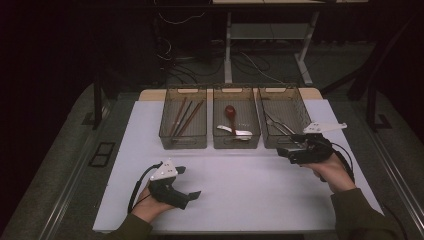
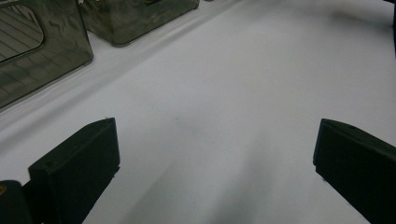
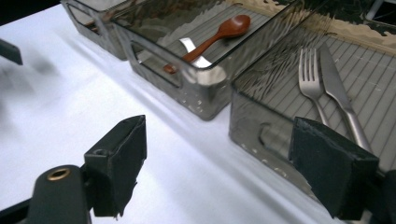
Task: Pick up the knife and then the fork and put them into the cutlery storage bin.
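The fork (image 3: 312,81) and the knife (image 3: 338,91) lie side by side on the ribbed floor of the right bin (image 1: 283,120), the fork at the knife's left in the right gripper view. Their long axes run close to parallel, tines and blade tip toward the bin's far wall, handles toward its near wall and toward the right gripper (image 3: 233,168), whose own right finger covers the handle ends. From those fingers the pair lies at about one o'clock, just past the smoky near wall of the bin, so the coming move looks to turn on clearing that wall and dropping onto a handle from above.

The right gripper (image 1: 290,150) hovers just outside that bin's near corner, fingers spread wide with nothing between them. It is by far the nearer hand. The left gripper (image 1: 190,182) sits well apart at seven o'clock on the white surface (image 1: 240,185), its fingers (image 2: 77,163) also wide and holding nothing.

The middle bin (image 1: 236,120) holds a brown wooden spoon (image 3: 219,32) and something pale beside it; the left bin (image 1: 183,120) holds chopsticks (image 1: 184,117).
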A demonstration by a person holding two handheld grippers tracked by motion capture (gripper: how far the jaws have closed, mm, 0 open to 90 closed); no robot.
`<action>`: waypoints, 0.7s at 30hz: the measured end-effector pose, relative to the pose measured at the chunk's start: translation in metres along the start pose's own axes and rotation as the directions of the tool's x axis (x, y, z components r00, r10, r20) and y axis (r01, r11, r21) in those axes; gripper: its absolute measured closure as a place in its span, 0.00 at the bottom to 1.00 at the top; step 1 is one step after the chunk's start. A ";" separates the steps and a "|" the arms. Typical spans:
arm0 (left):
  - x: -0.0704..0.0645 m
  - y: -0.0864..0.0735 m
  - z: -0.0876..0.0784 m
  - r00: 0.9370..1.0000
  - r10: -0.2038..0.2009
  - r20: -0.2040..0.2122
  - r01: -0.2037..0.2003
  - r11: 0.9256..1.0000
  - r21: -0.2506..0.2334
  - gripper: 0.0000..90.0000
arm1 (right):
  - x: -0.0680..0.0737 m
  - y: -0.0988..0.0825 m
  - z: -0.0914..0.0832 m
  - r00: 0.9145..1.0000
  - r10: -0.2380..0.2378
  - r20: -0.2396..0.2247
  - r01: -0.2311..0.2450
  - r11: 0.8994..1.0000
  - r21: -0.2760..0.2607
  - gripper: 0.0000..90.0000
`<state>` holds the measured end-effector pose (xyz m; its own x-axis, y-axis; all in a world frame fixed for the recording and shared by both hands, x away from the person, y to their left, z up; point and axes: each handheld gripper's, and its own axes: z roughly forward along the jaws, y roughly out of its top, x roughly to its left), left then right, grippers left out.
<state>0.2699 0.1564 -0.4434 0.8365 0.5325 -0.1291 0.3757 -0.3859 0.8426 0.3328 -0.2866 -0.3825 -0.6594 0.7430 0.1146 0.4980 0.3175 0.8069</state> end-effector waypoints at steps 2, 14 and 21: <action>0.000 0.000 0.000 1.000 0.000 0.001 0.000 1.000 0.000 0.00 | 0.004 -0.005 -0.001 1.000 -0.009 0.001 0.009 1.000 -0.003 0.21; -0.001 0.000 -0.003 1.000 -0.003 -0.001 0.003 1.000 -0.006 0.00 | 0.024 -0.038 -0.005 0.999 -0.045 0.002 0.045 0.999 0.005 0.21; -0.001 0.000 -0.004 1.000 -0.001 -0.002 0.001 1.000 -0.003 0.00 | 0.032 -0.055 -0.008 0.999 -0.033 0.015 0.034 0.999 -0.011 0.20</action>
<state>0.2673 0.1582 -0.4413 0.8357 0.5339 -0.1287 0.3750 -0.3834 0.8440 0.2798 -0.2847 -0.4188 -0.6674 0.7405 0.0791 0.4695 0.3360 0.8165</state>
